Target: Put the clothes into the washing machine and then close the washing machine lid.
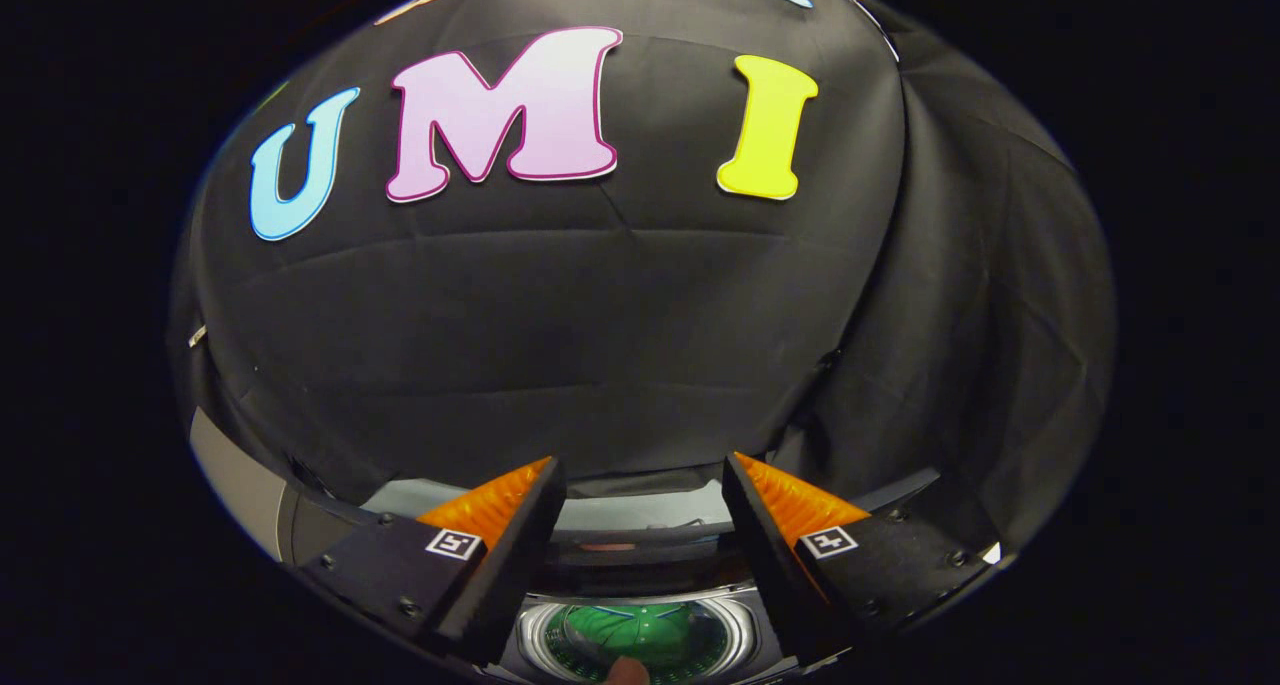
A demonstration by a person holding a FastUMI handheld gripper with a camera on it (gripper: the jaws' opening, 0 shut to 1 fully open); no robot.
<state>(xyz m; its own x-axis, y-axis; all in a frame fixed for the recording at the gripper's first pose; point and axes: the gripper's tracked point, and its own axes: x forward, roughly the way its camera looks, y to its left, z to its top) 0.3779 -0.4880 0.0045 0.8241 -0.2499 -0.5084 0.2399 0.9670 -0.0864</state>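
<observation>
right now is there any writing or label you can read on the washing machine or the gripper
None that reads as words.
Fingers: each carries a small square black-and-white marker, a pattern, not text.
Washing machine, below the open gripper: a faint reddish strip on its panel, too blurred to read.

The washing machine sits low in the picture, at the bottom middle. Its round drum is shiny and silver inside. Green clothes lie in the drum, in a soft heap. The top of the drum is open.
</observation>
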